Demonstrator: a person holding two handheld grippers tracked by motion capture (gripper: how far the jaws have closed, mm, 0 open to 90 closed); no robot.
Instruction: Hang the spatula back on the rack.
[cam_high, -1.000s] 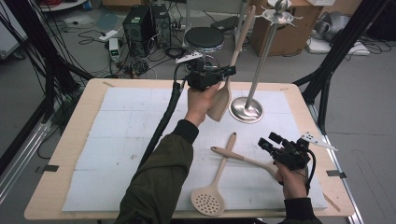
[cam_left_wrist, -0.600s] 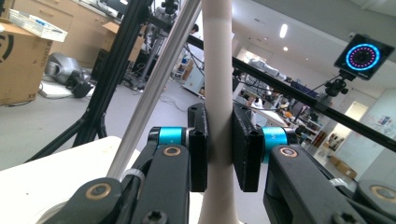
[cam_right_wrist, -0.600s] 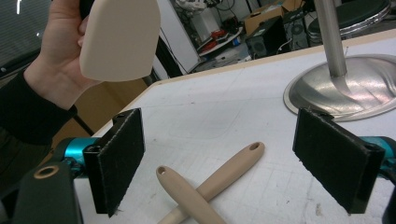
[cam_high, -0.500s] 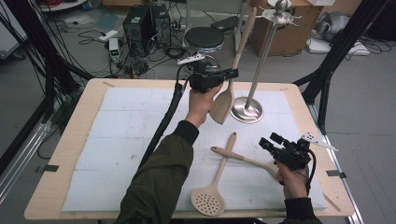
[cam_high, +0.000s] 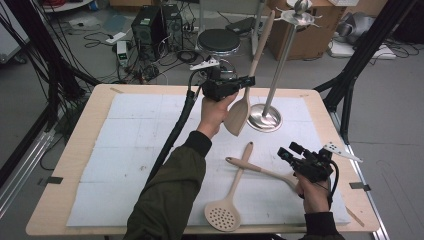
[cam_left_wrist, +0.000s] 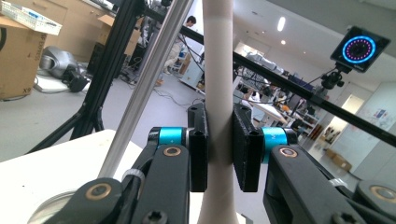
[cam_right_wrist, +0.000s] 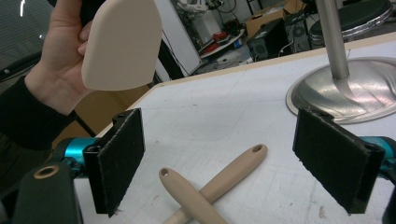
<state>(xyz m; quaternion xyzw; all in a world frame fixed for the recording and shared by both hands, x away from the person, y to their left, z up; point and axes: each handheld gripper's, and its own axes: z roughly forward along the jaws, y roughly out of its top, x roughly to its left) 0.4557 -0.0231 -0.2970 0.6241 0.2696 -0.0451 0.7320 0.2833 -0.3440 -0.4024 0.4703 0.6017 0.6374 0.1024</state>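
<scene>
My left gripper (cam_high: 247, 80) is shut on the handle of a pale wooden spatula (cam_high: 237, 116) and holds it upright above the table's far side, blade down. Its pads (cam_left_wrist: 198, 147) clamp the spatula handle (cam_left_wrist: 218, 70) from both sides. The steel utensil stand (cam_high: 272, 65) rises right beside it, its pole (cam_left_wrist: 149, 79) just left of the handle. My right gripper (cam_high: 289, 150) stands open low over the table's front right. Between its wide-set pads (cam_right_wrist: 119, 158) lie the crossed handles of a perforated wooden spoon (cam_high: 222, 217) and a second wooden utensil (cam_high: 250, 166); neither pad touches them.
A white mat (cam_high: 125, 150) covers the wooden table (cam_high: 70, 165). The stand's round steel base (cam_high: 264, 118) sits at the far right of the mat, and its hooked top (cam_high: 300, 15) is near the spatula's handle end. A stool, boxes and cables stand beyond the far edge.
</scene>
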